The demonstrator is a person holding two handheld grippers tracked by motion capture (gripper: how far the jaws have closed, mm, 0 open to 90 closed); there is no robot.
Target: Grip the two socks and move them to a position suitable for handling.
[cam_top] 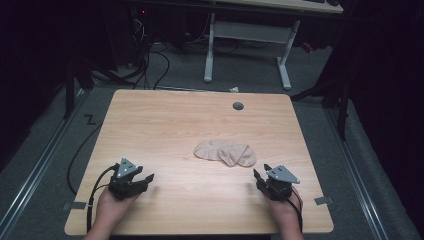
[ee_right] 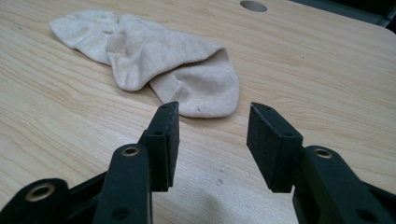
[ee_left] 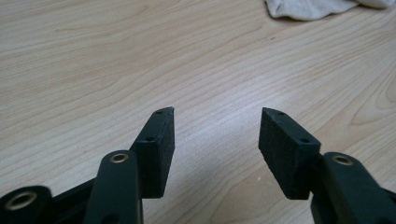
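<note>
Left gripper [cam_top: 141, 176], a black two-jaw claw with a grey three-cornered plate on top, rests low over the near left part of the table with its jaws spread and nothing between them; in its own view [ee_left: 217, 140] bare wood shows in the gap. Right gripper [cam_top: 261, 176], of the same build, sits at the near right, jaws likewise spread and empty [ee_right: 213, 140], pointing toward the socks. Each is held by a hand entering from the near edge, left hand [cam_top: 111, 206] and right hand [cam_top: 283, 210]. The surface is a light wood-grain rectangular tabletop [cam_top: 165, 125] with rounded corners and a round grey cable hole [cam_top: 238, 106] near its far edge. Slightly right of centre lie two beige knitted socks [cam_top: 226, 152], soft, flat and overlapping in a loose heap [ee_right: 154, 60]; they are just beyond the right gripper's jaws and well apart from the left, where an edge of them shows at the top of its view [ee_left: 317, 8]. Beyond the table is grey carpet floor [cam_top: 60, 145], a white-legged desk frame [cam_top: 245, 35], and dark trailing cables [cam_top: 150, 65] in a dim room.
</note>
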